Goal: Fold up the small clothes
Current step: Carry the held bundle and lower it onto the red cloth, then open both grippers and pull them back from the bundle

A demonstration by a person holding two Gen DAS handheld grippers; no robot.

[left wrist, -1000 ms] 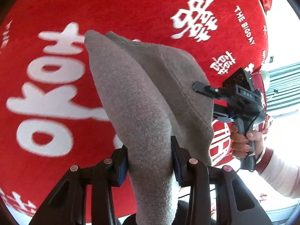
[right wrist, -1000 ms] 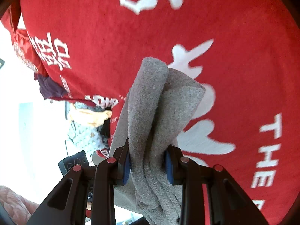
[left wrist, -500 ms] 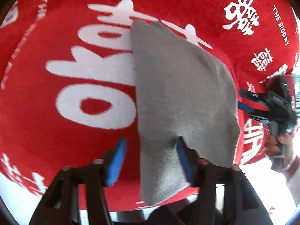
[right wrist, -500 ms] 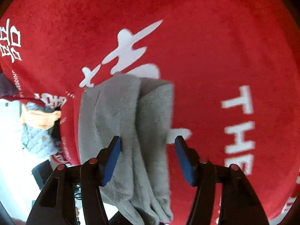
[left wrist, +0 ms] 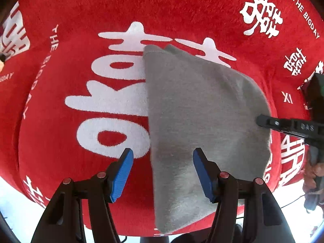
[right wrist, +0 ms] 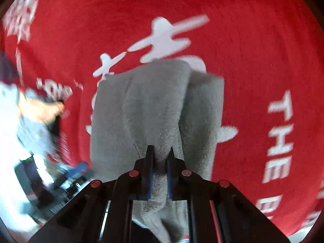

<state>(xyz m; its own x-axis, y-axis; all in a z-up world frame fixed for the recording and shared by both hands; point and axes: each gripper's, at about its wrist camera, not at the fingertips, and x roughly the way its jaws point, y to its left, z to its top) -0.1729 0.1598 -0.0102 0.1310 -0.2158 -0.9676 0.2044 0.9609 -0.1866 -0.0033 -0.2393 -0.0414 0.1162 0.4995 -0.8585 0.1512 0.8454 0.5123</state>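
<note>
A red plush blanket [left wrist: 182,10] printed with large white characters covers the work surface, giving a soft, flat bed for folding. On it lies a small grey garment [left wrist: 202,111], folded over itself into a rough wedge, with one straight edge running down its left side.

Starting at the left, the left gripper [left wrist: 163,172] hangs over the near end of the garment, pointing steeply downward. Its blue-padded jaws are spread wide: the left pad stands over bare blanket just beside the garment's straight edge, and the right pad is over the grey cloth. Neither pad presses on anything, so the garment lies free on this side, likely so it can settle flat.

Moving right across the garment, its far side curves round towards the blanket's edge. There the right gripper [left wrist: 263,120] reaches in from the right, its black tip over the garment's right border. A hand [left wrist: 313,168] holding its handle shows only partly at the frame's edge.

From the right gripper's own camera, its jaws [right wrist: 161,154] are pressed nearly together directly above a raised ridge in the grey cloth. Whether they pinch a fold of fabric or merely rest on it is hard to tell; the view is blurred. A narrow claw like this would suit smoothing or nudging the fold into place.
</note>
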